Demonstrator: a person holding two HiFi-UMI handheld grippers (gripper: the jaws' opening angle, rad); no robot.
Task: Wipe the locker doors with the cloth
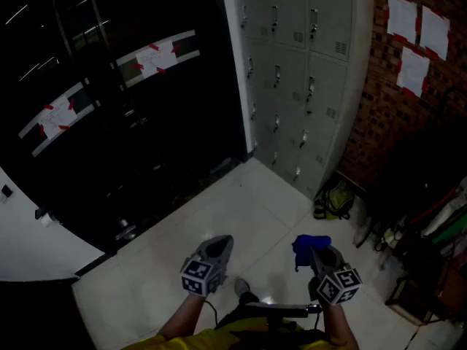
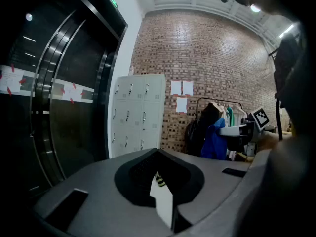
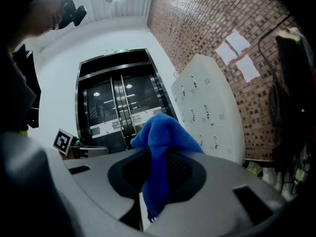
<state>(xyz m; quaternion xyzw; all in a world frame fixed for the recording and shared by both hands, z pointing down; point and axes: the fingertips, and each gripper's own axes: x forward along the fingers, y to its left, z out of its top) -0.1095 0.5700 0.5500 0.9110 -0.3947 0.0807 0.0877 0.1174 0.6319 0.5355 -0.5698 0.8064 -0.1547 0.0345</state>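
A person in yellow sleeves (image 1: 191, 335) stands on a pale tiled floor (image 1: 241, 206) in a dim lobby, a gripper in each hand, facing a bank of grey lockers (image 1: 299, 71) set in the corner between dark glass doors (image 1: 131, 115) and a brick wall (image 1: 387, 115). The right gripper (image 1: 314, 255) pinches a blue cloth (image 3: 160, 147) between its jaws; the cloth bunches up above the tips and hangs down in a loose fold through the gap, and in the head view it shows as a blue tuft at the gripper's front end. The left gripper (image 1: 221, 245) carries nothing, its jaws drawn together with only a thin sliver of light showing between them. Both grippers are held low and near the body, side by side and apart, well short of the lockers, whose doors are all closed. The cloth touches no door. White sheets of paper (image 1: 414, 33) are fixed to the brick to the right of the lockers, strips of red-and-white tape (image 1: 157, 55) cross the glass doors, a yellow-green bag (image 1: 334, 199) sits on the floor just beside the lockers' base, and clothes hang on a rack (image 2: 217, 125) along the brick wall.
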